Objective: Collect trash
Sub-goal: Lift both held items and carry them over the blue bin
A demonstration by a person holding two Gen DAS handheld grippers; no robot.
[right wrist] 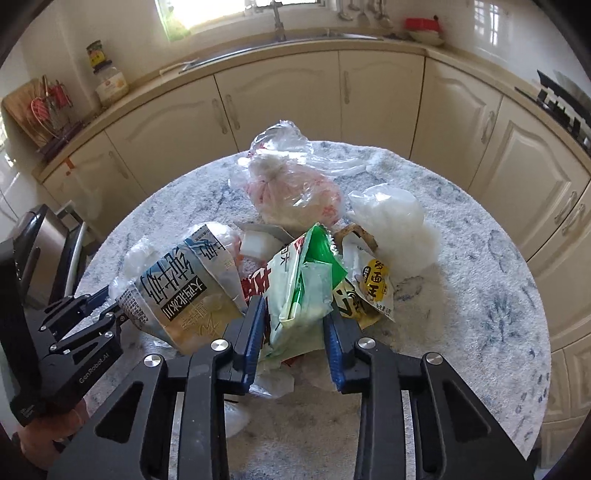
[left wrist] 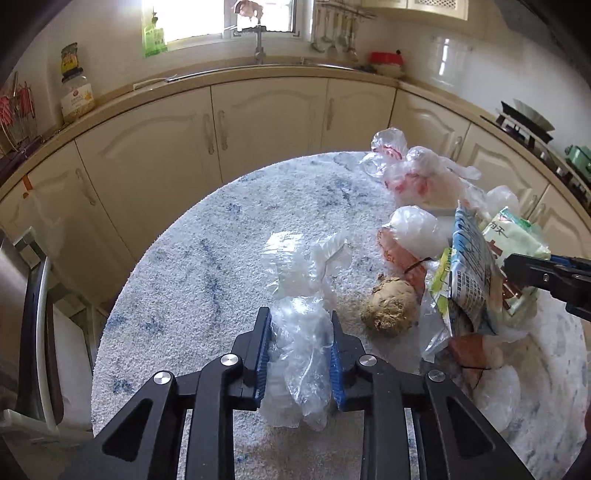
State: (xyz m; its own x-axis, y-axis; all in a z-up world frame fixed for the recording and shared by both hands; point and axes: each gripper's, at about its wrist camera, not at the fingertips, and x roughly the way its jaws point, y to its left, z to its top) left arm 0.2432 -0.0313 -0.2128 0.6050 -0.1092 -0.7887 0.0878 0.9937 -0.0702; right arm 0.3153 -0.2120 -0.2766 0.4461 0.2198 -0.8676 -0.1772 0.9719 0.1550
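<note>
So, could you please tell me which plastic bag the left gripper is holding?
The crumpled clear plastic bag lying alone, apart from the heap, sits in the left gripper.

I am in a home kitchen; cream cabinets (left wrist: 266,114) curve round me. A sink tap (left wrist: 259,46) stands under the window (left wrist: 229,16); ladles (left wrist: 334,31) hang beside it.

White, blue-mottled table (left wrist: 207,258); blue-padded claws (left wrist: 301,325)

Two black grippers with blue pads (left wrist: 301,325) (right wrist: 293,314) are here. On the one round, speckled white table (left wrist: 184,295) lie one brown lumpy ball (left wrist: 388,308) and one blue-and-white milk carton (right wrist: 188,291). One glass jar with a yellow label (left wrist: 75,98) stands on the counter.
</note>
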